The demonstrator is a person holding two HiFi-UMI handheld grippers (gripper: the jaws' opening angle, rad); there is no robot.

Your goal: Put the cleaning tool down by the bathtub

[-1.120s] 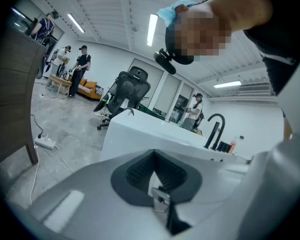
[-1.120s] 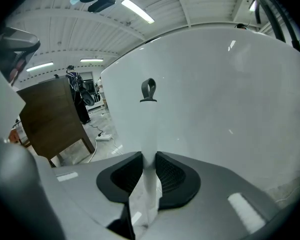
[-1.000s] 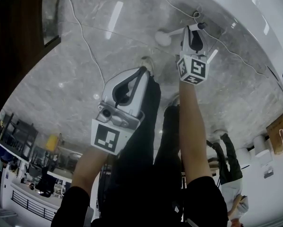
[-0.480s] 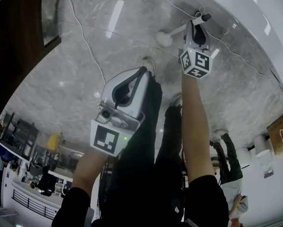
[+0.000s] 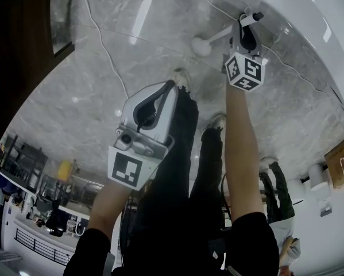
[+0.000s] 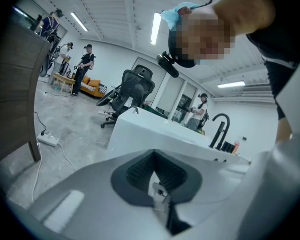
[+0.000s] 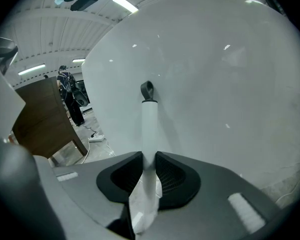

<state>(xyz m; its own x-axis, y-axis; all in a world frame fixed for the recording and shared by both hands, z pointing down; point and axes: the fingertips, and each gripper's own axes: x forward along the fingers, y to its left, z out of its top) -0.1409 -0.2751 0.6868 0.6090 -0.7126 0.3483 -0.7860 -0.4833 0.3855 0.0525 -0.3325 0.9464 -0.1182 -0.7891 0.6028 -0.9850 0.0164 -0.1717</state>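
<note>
Right gripper (image 5: pixel 247 25), seen from the head view, holding the cleaning tool (image 5: pixel 220 36) low over the marble floor (image 5: pixel 91 85), close to the white wall of the bathtub (image 5: pixel 309 16). In the right gripper view, my right gripper (image 7: pixel 148 156) has its dark pads clamped on the tool's white handle (image 7: pixel 149 124). The handle runs forward to a dark hanging loop (image 7: pixel 147 90) in front of the tub's side (image 7: pixel 215 84). The tool's round head (image 5: pixel 201 46) points away from the tub; I cannot tell whether it touches the floor. Left gripper (image 5: pixel 173 88) hangs well apart from the tool, beside my leg. In its own view the left gripper (image 6: pixel 155 159) has its jaws together with nothing of the task between them. I judge the step in hand to be the placing itself: the tool is carried to the tub but not yet released. The next move calls for lowering the right gripper until handle and head both rest on the floor just beside the tub wall. Then I would part the jaws and draw back along the handle's line so the tool does not roll or drag.
</note>
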